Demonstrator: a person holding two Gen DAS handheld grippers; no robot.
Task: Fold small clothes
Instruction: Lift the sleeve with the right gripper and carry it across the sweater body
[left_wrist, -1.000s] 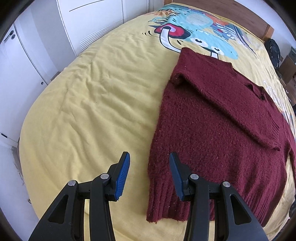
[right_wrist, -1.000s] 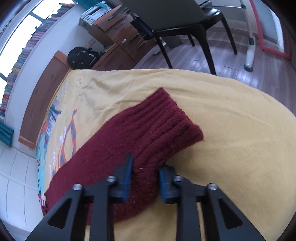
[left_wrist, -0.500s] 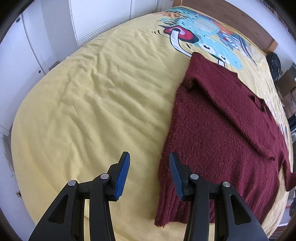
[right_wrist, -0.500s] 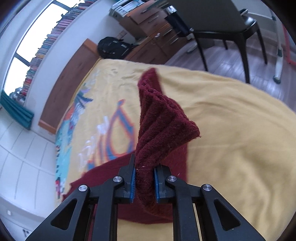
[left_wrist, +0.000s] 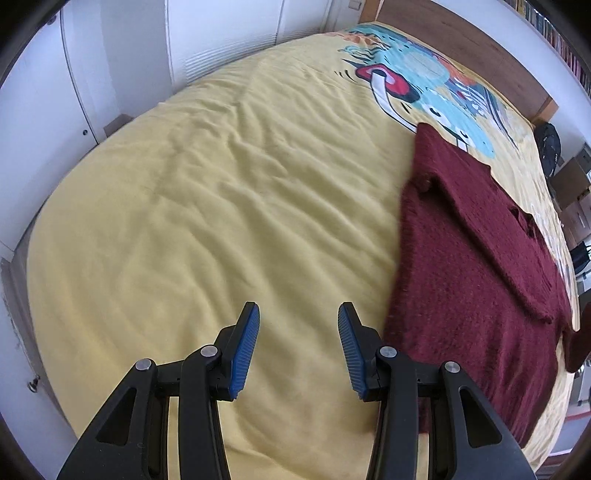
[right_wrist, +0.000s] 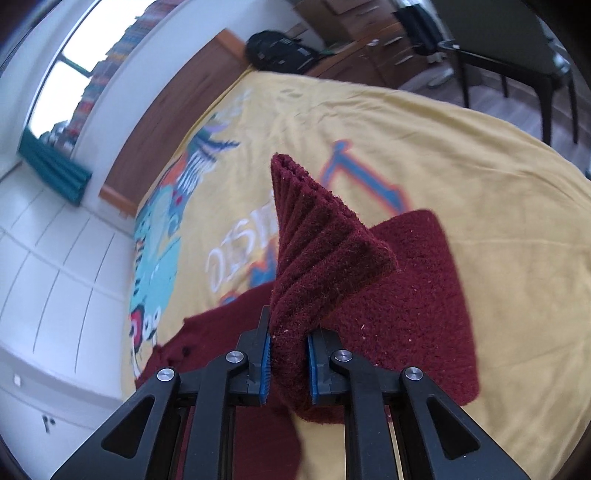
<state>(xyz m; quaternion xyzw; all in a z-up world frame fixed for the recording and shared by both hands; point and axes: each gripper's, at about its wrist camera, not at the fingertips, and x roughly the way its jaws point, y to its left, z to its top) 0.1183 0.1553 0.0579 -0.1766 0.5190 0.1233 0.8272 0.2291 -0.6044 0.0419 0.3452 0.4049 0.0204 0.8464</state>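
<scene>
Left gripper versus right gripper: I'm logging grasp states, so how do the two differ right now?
The left gripper has its jaws wide apart and empty; the right gripper has its jaws clamped on the maroon sweater's ribbed cuff. The left hovers over bare yellow bedspread beside the sweater; the right holds its sleeve lifted. Both have black frames and blue pads.

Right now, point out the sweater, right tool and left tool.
sweater (left_wrist: 480, 280), left wrist view, body panel
right tool (right_wrist: 288, 363), right wrist view, gap clamping cuff
left tool (left_wrist: 297, 350), left wrist view, open gap
</scene>
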